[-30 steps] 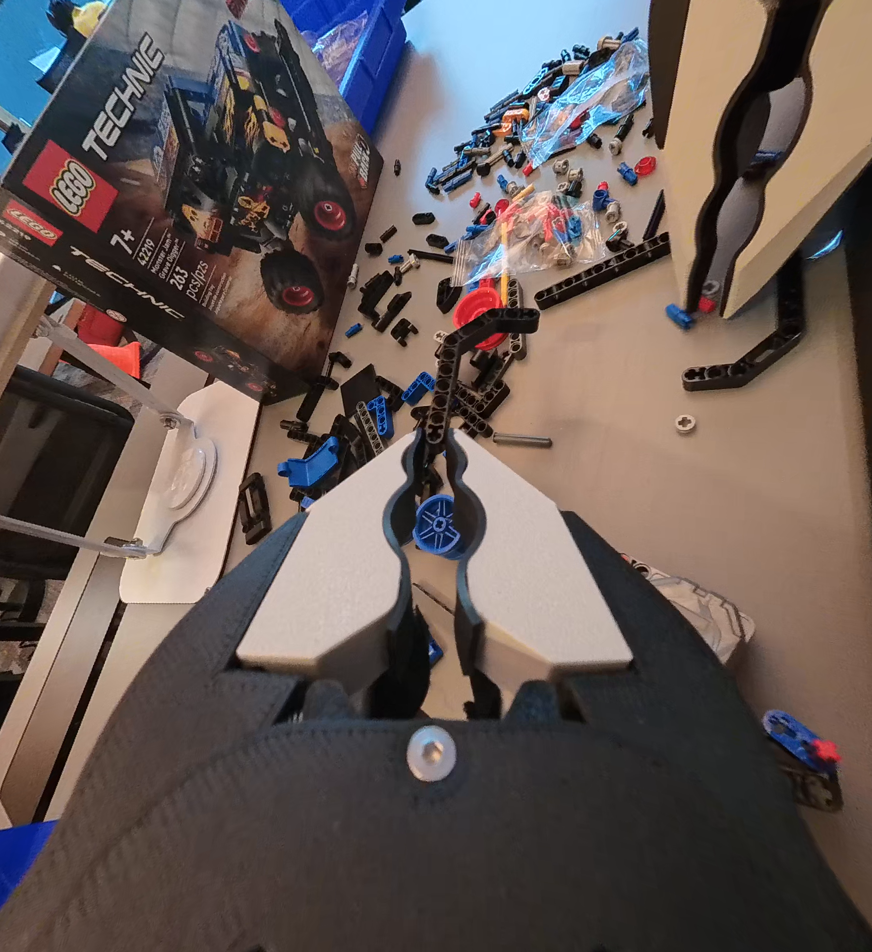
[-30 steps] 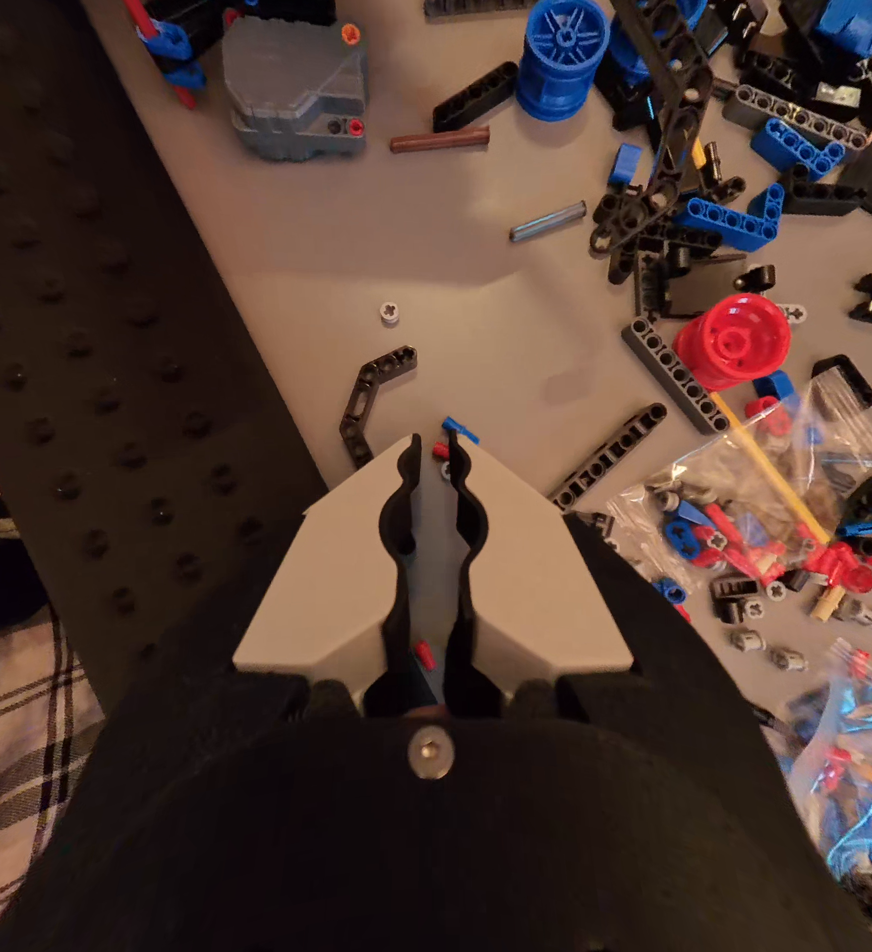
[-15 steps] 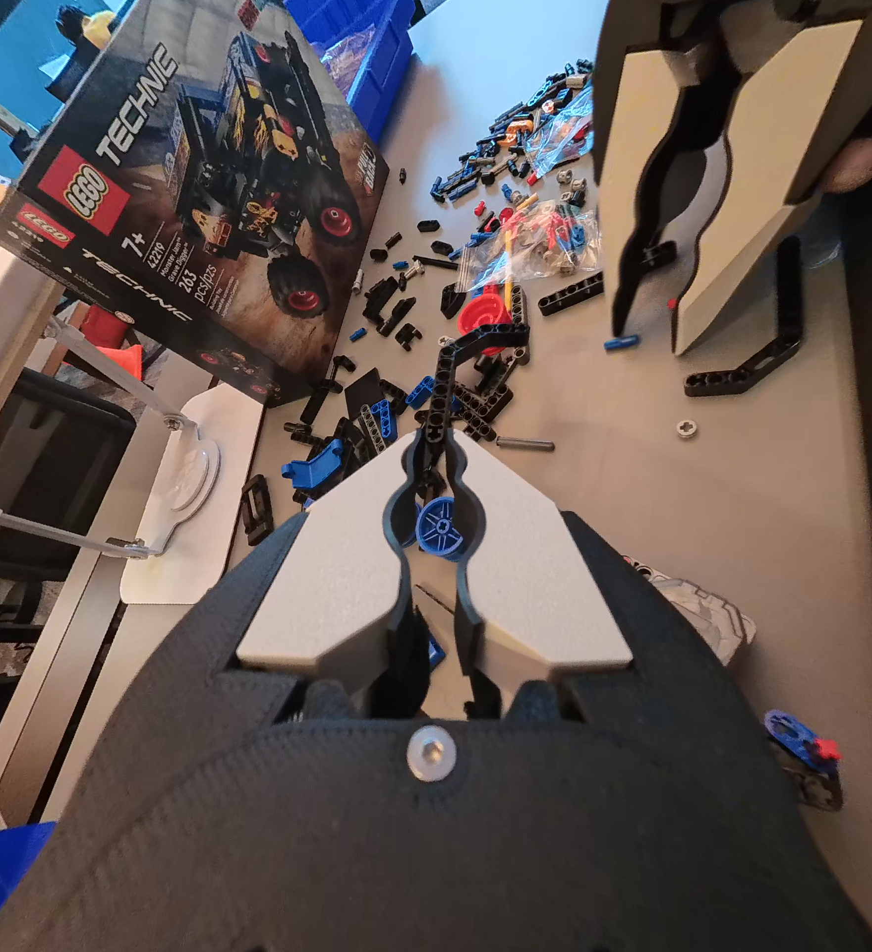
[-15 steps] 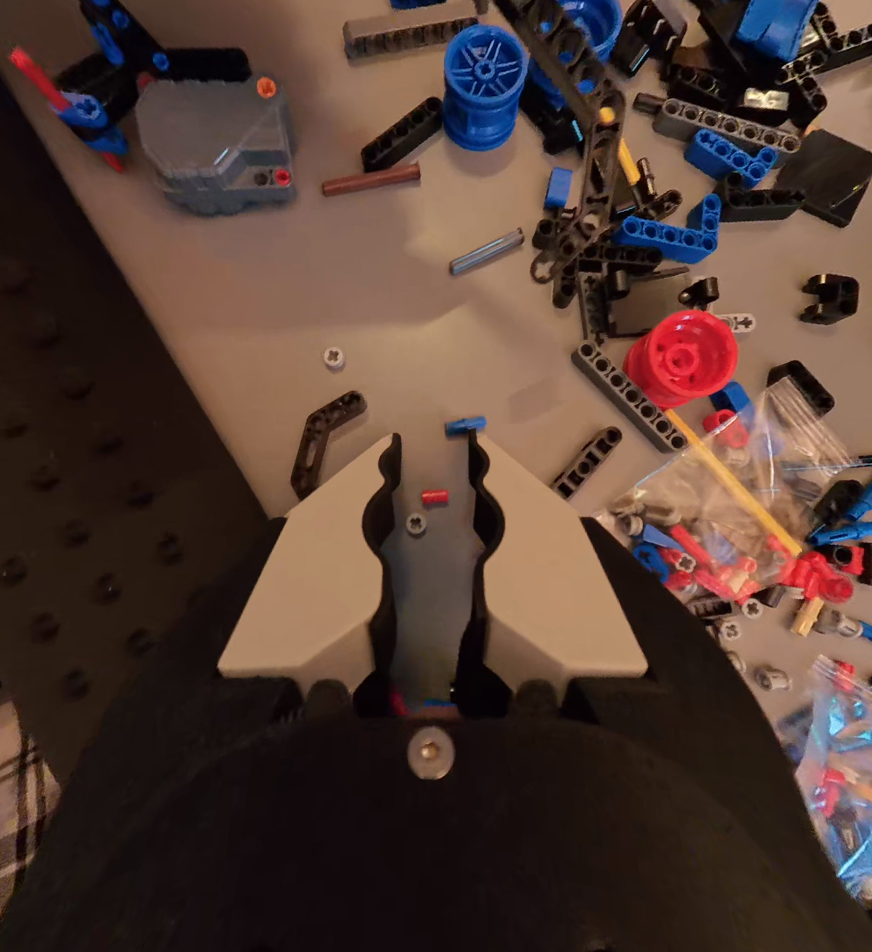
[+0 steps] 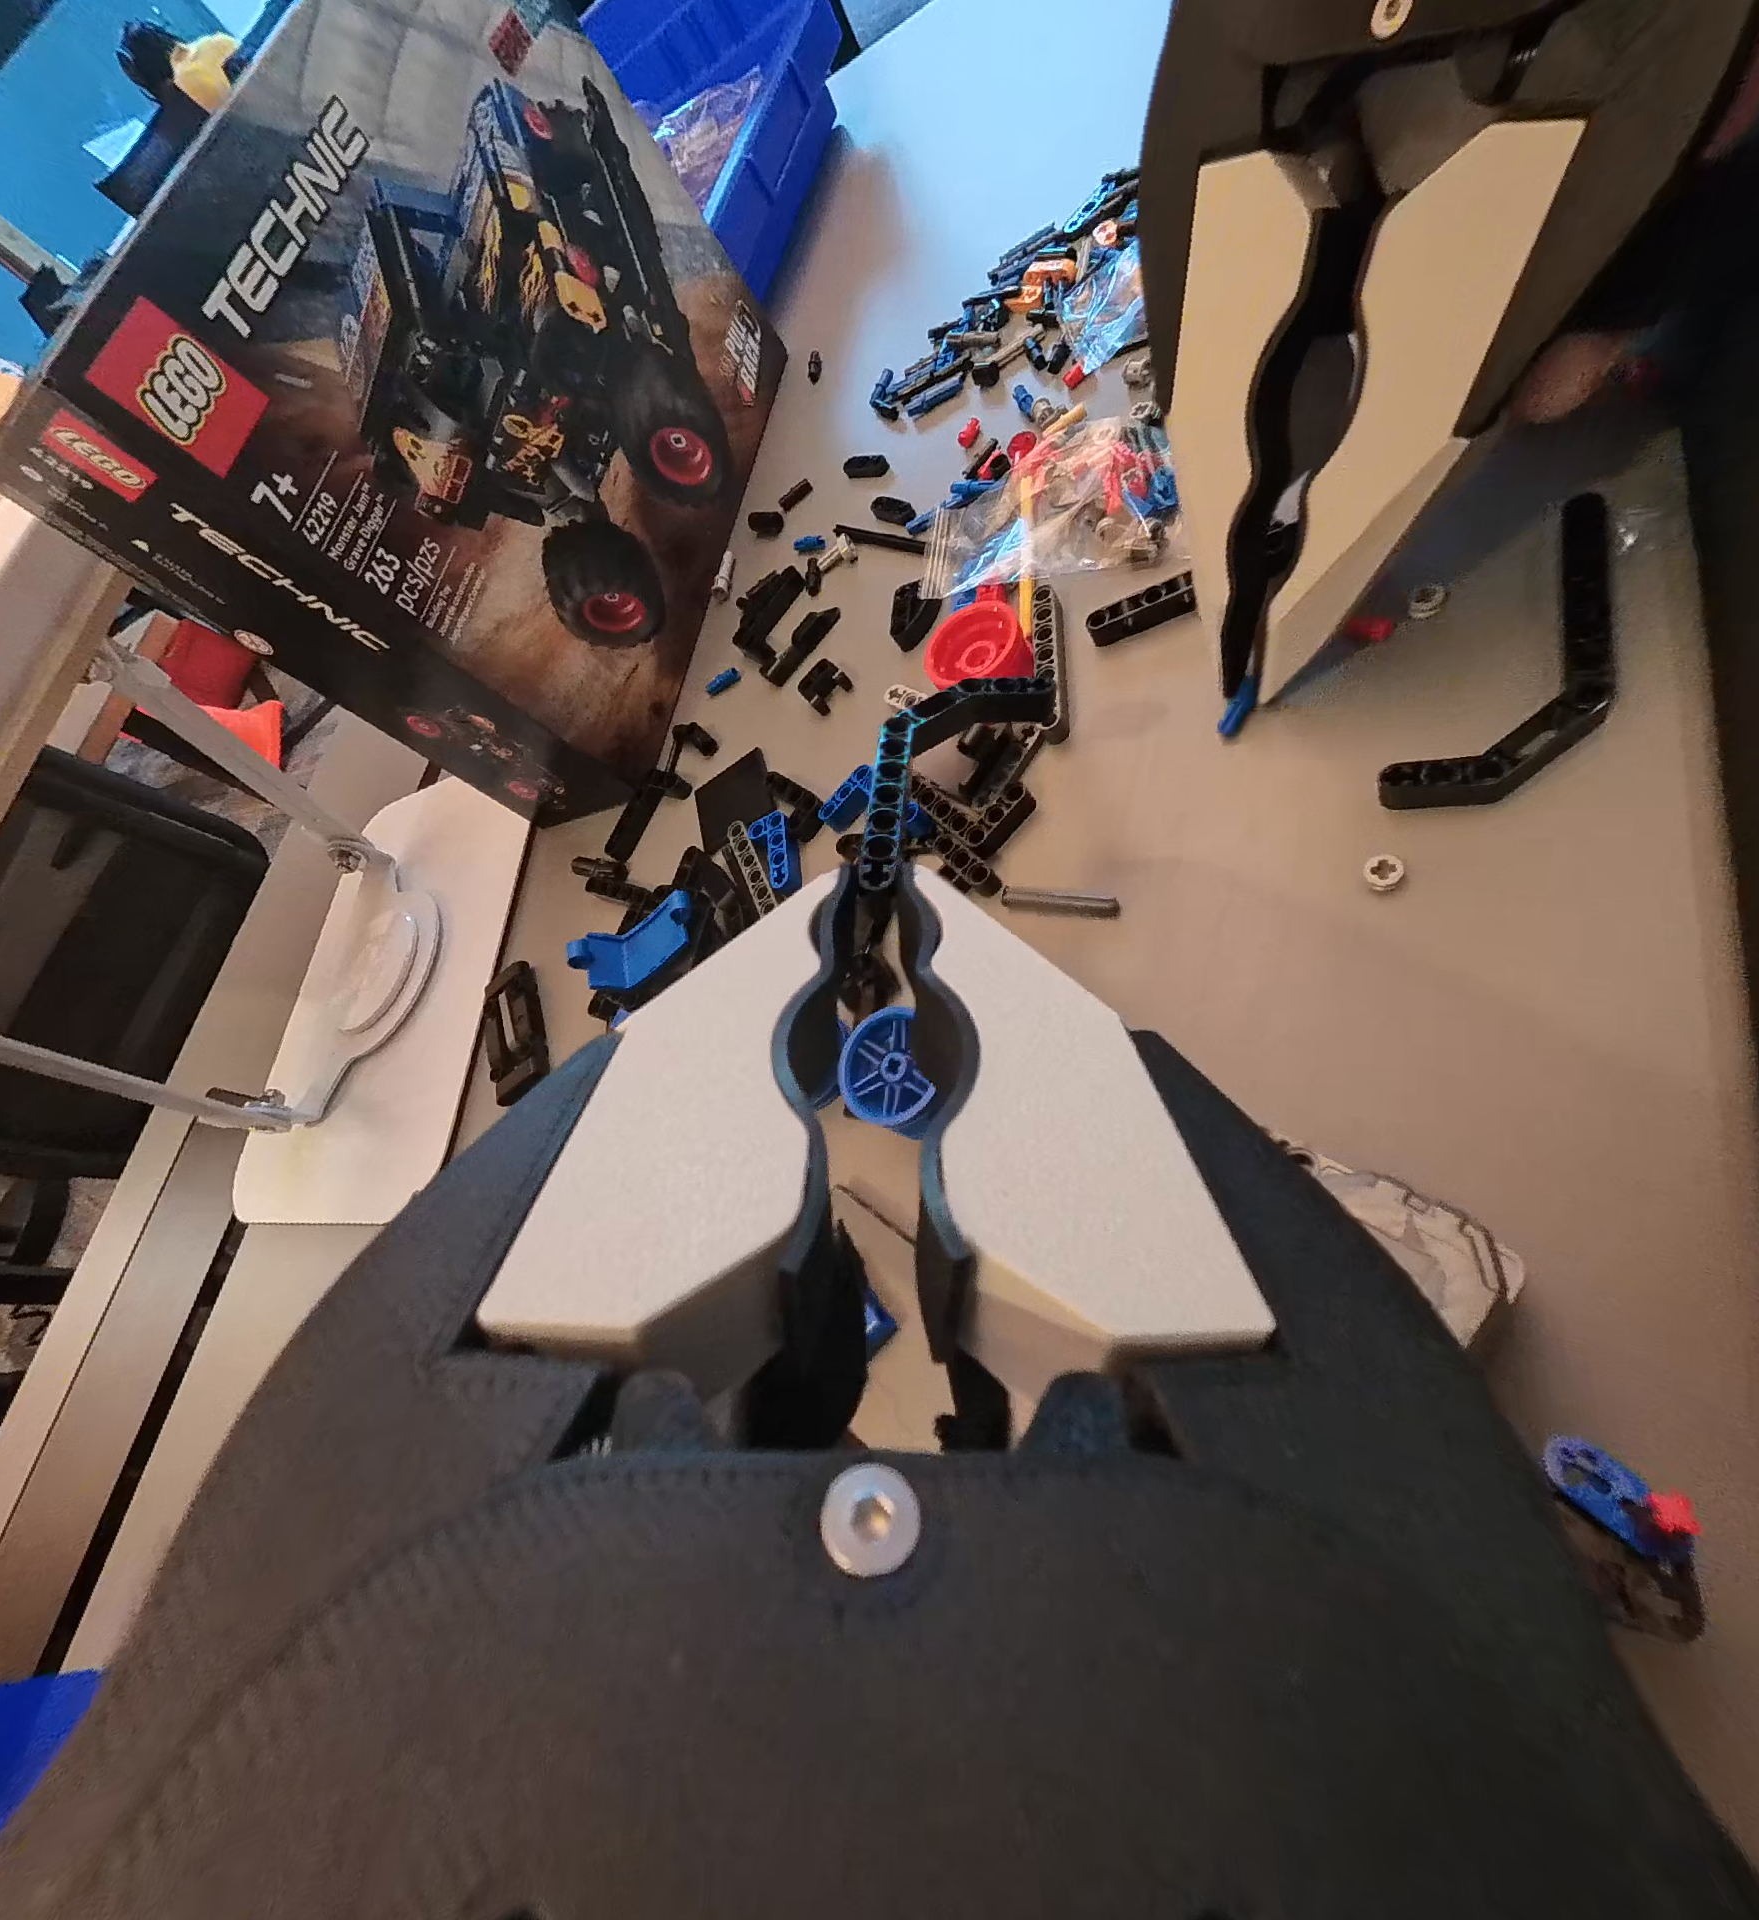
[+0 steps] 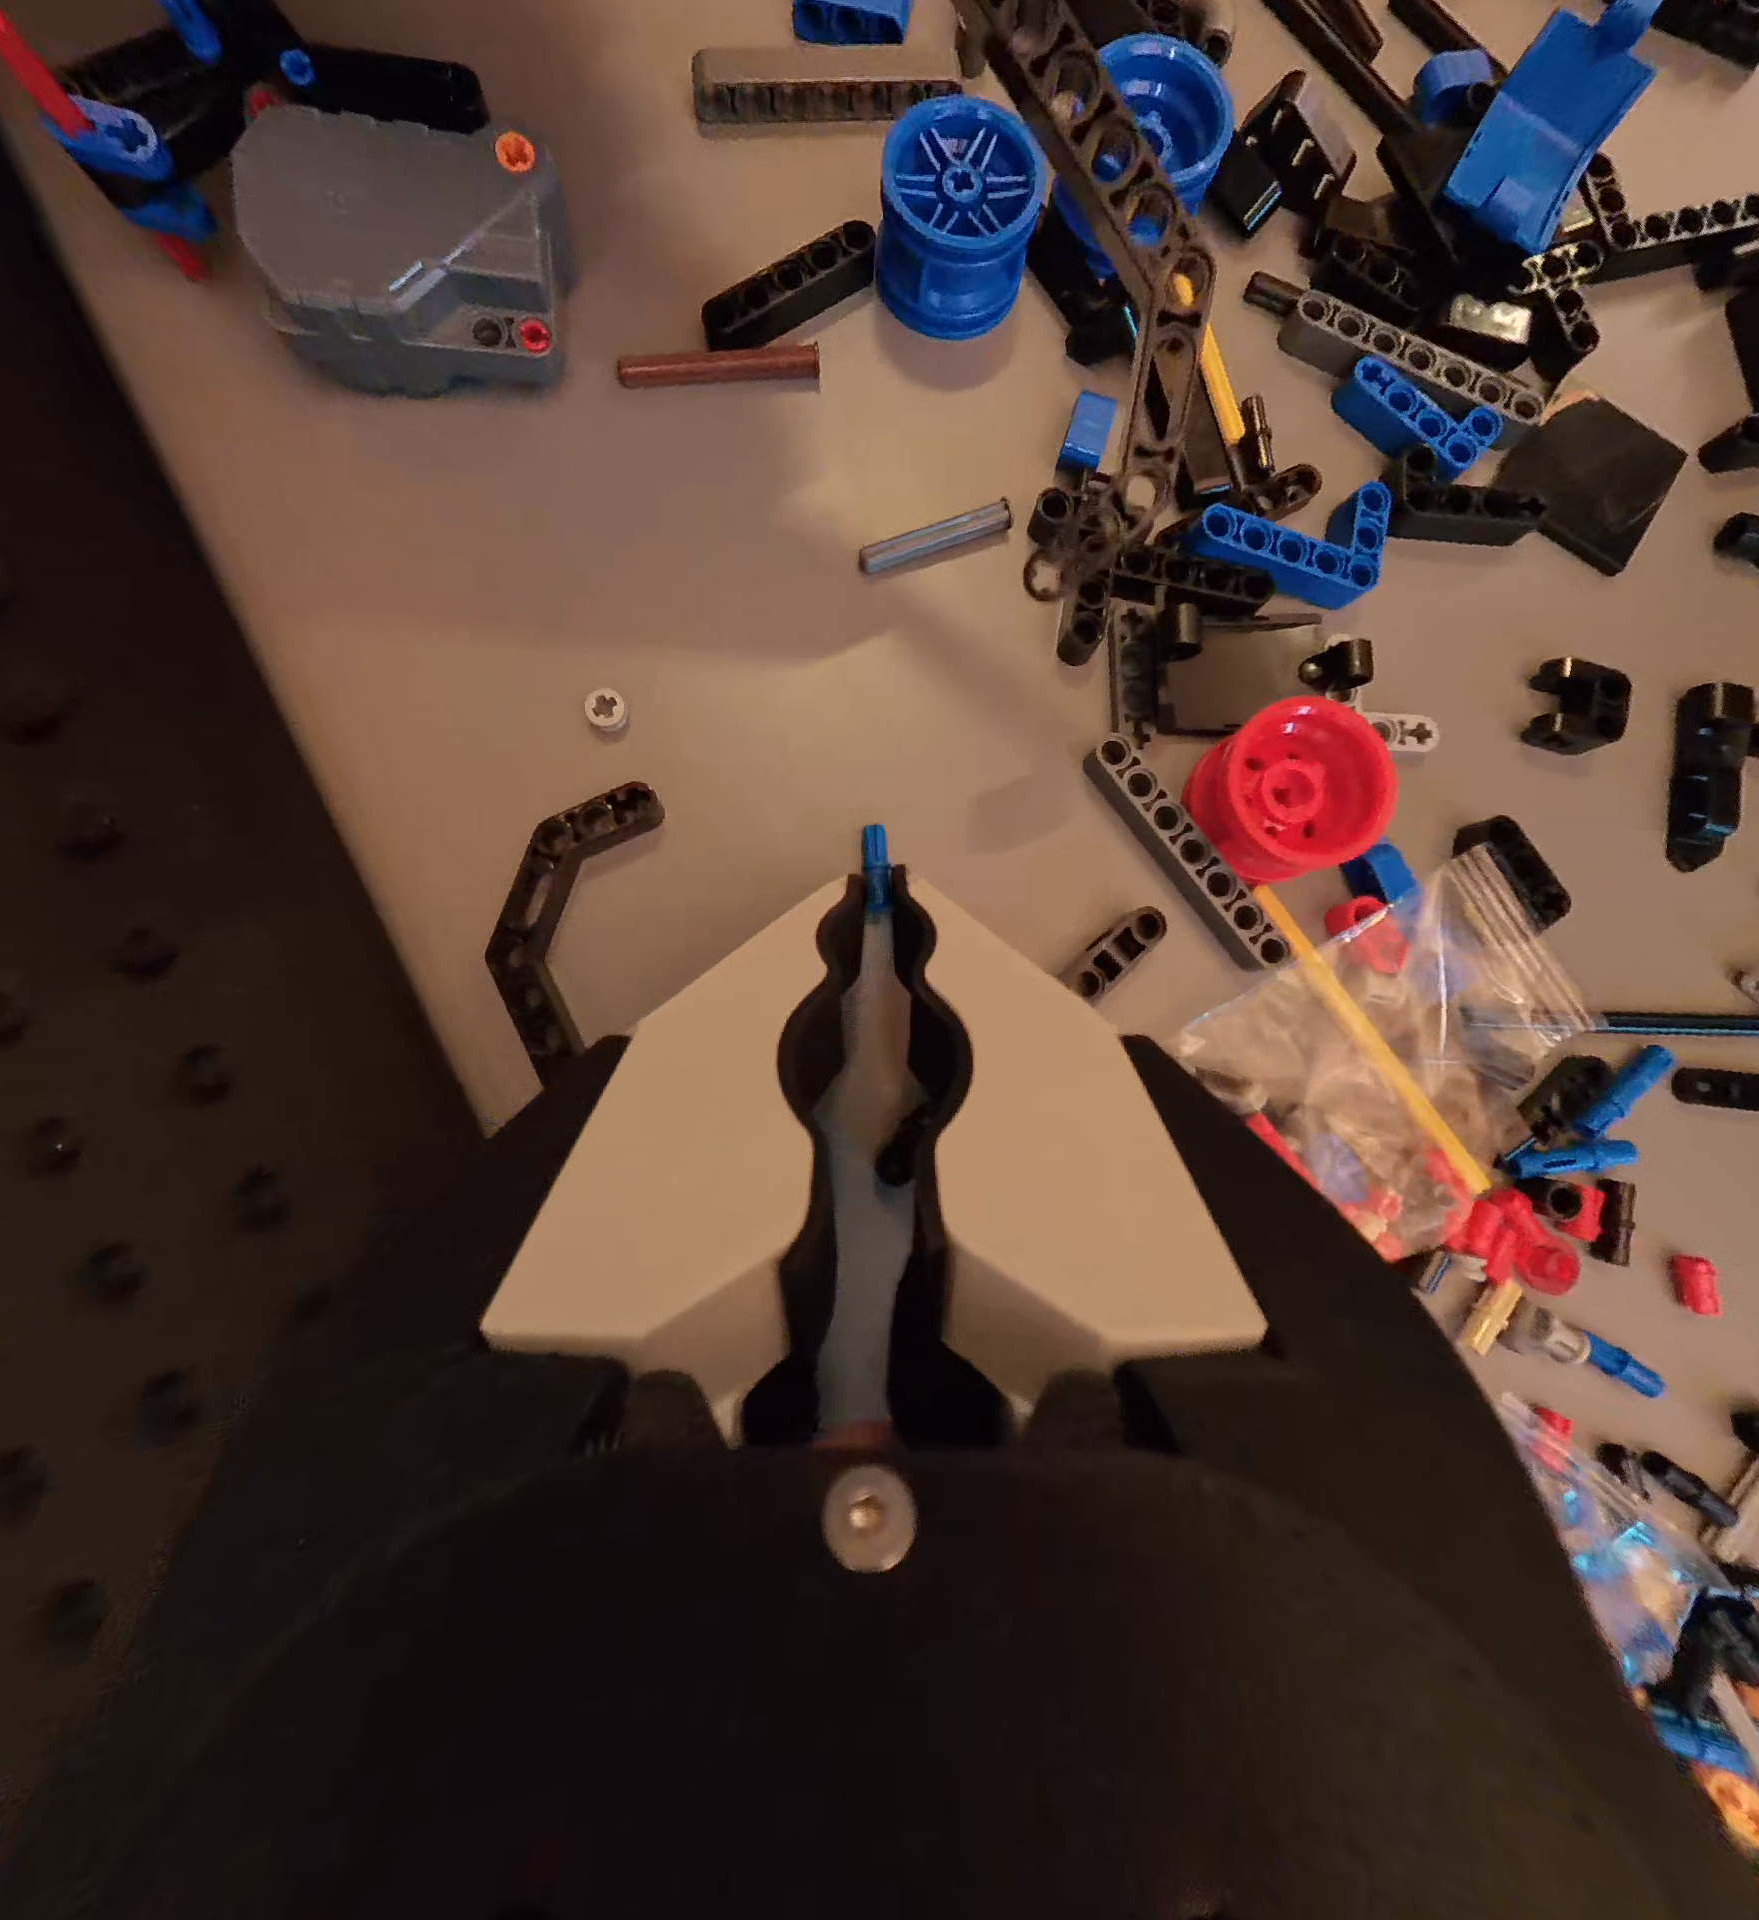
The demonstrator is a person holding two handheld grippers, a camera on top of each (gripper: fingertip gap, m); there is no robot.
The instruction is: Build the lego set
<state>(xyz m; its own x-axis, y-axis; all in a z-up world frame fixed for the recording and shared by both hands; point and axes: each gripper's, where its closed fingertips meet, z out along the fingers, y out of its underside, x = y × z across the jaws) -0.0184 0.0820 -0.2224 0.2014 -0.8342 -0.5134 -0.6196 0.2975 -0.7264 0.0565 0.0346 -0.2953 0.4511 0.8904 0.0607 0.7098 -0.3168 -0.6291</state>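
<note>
Right gripper (image 6: 873, 883) clamps a blue pin (image 6: 873, 854) at its tips; left gripper (image 5: 877, 883) clamps a black beam (image 5: 890, 790) above the table (image 5: 1218, 1039).

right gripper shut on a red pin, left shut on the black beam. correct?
Not quite: the right gripper is shut on a blue pin, not a red one; the right wrist view shows it. The left gripper is indeed shut on the black beam.

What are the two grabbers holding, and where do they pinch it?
The right gripper pinches a small blue pin by its back end, its tip sticking out. The left gripper pinches a long bent black beam at its near end.
</note>
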